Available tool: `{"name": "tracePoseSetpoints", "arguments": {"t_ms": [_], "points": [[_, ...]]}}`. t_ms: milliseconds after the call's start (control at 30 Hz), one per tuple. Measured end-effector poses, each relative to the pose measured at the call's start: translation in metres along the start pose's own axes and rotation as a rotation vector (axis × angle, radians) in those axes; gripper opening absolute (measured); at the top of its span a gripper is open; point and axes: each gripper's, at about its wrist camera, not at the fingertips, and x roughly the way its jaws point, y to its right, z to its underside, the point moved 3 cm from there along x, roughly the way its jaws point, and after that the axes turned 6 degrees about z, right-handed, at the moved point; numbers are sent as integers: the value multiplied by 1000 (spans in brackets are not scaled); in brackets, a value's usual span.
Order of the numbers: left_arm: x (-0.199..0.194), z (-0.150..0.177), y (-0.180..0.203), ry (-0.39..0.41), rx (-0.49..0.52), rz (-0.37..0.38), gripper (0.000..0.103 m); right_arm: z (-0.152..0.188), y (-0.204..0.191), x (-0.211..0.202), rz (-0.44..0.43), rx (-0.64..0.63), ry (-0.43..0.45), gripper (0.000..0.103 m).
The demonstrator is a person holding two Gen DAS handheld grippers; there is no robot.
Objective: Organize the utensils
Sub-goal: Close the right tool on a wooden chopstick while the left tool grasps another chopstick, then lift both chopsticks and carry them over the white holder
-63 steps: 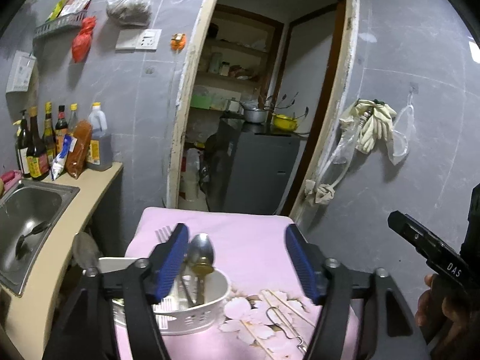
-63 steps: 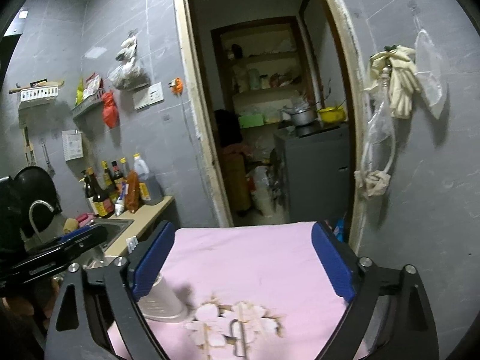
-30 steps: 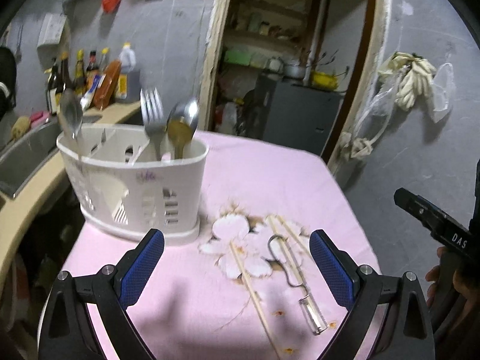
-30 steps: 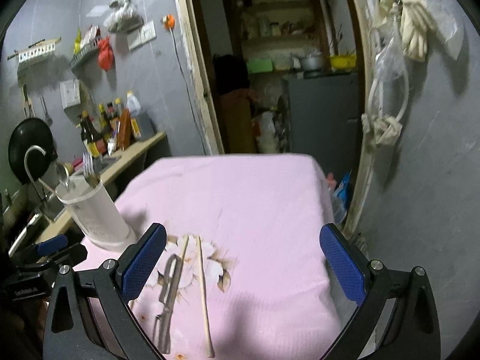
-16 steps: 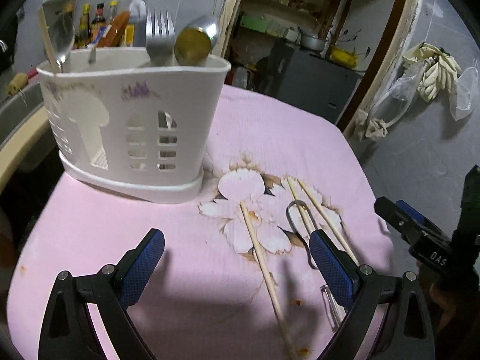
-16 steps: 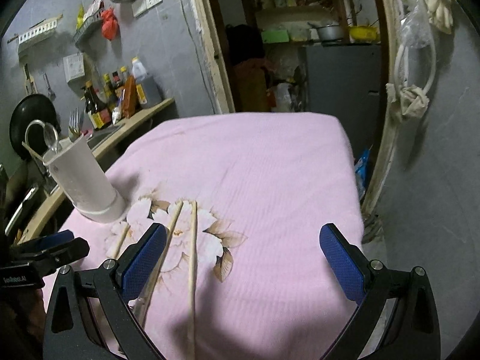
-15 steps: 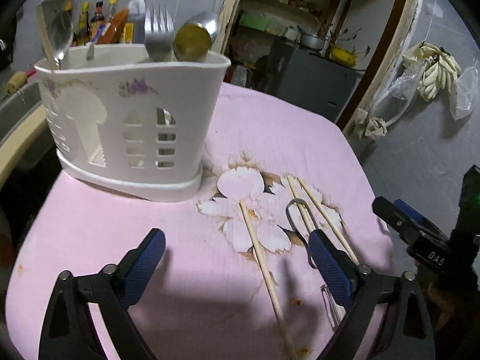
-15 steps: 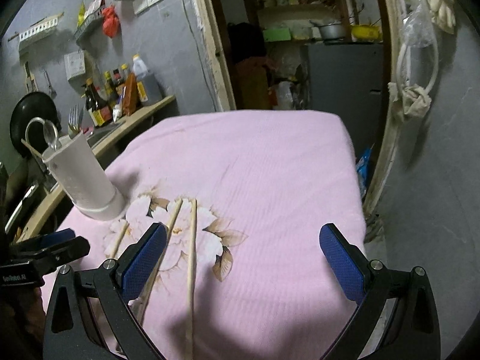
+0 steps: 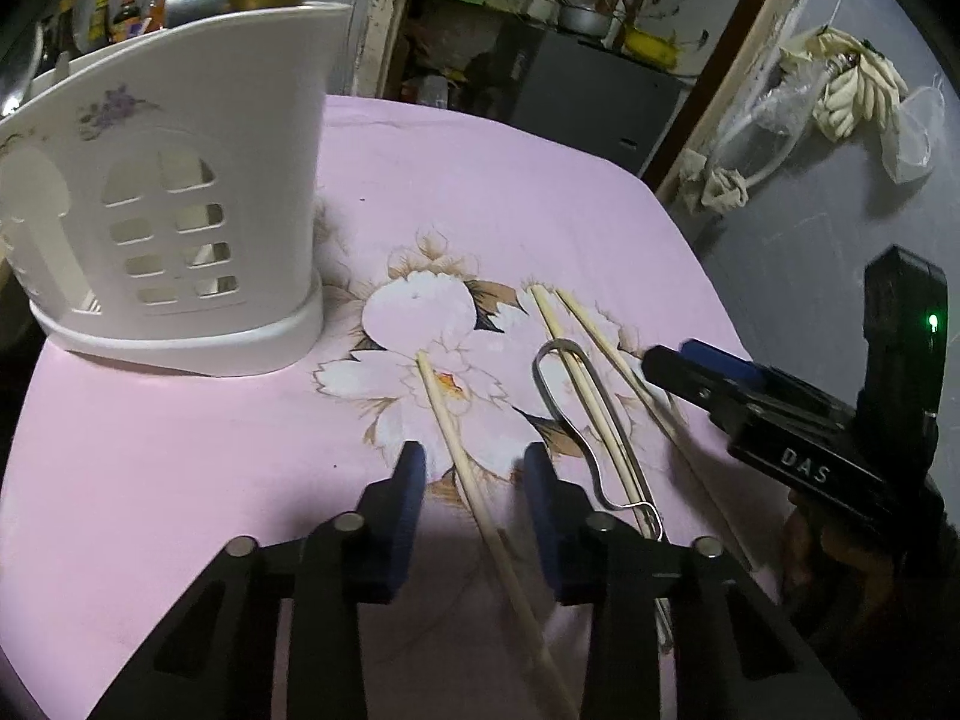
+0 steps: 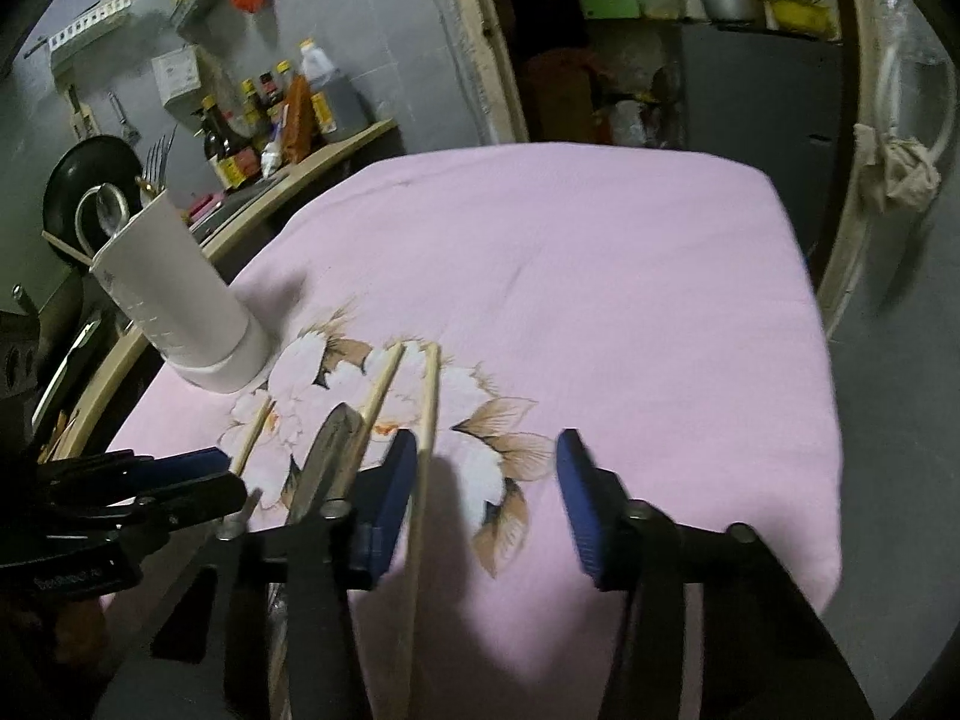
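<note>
A pink flowered cloth point(image 9: 180, 450) covers the table and fills most of both wrist views. In the upper left of the left view stands a white slotted utensil holder point(image 9: 174, 192), with a fork and a spoon blurred above its rim; in the right view it sits at mid left point(image 10: 174, 306). Just right of centre in the left view lie a bent wire tool point(image 9: 576, 414) and two chopsticks side by side, one threading the wire loop. A single chopstick point(image 9: 468, 468) runs from the flower print down to the bottom edge, passing between the blue pads of the left gripper point(image 9: 474, 474); its jaws are closing, with gaps on both sides of the stick. The right gripper point(image 10: 486, 480), at lower centre of its view, is also closing, its left pad just beside the rightmost chopstick point(image 10: 427, 420), not clamped on it
</note>
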Motion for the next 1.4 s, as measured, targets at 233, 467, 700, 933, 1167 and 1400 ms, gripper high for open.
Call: {"name": "tracePoseSetpoints", "arguments": {"t_ms": [233, 467, 700, 933, 1167, 1400], "points": [[2, -2, -8, -10, -40, 45, 27, -5, -16, 13, -61, -60, -49, 26], [4, -3, -7, -22, -36, 43, 26, -17, -29, 24, -50, -131, -98, 18], [7, -7, -4, -57, -1, -4, 13, -29, -41, 31, 37, -194, -183, 4], [4, -9, -9, -77, -30, 16, 5, -32, -27, 2, 4, -51, -137, 4], [-36, -12, -13, 31, -85, 76, 5, -32, -17, -61, -13, 76, 35, 4], [-94, -40, -9, 185, -51, 102, 5, -35, -18, -117, -29, 187, 226, 4]]}}
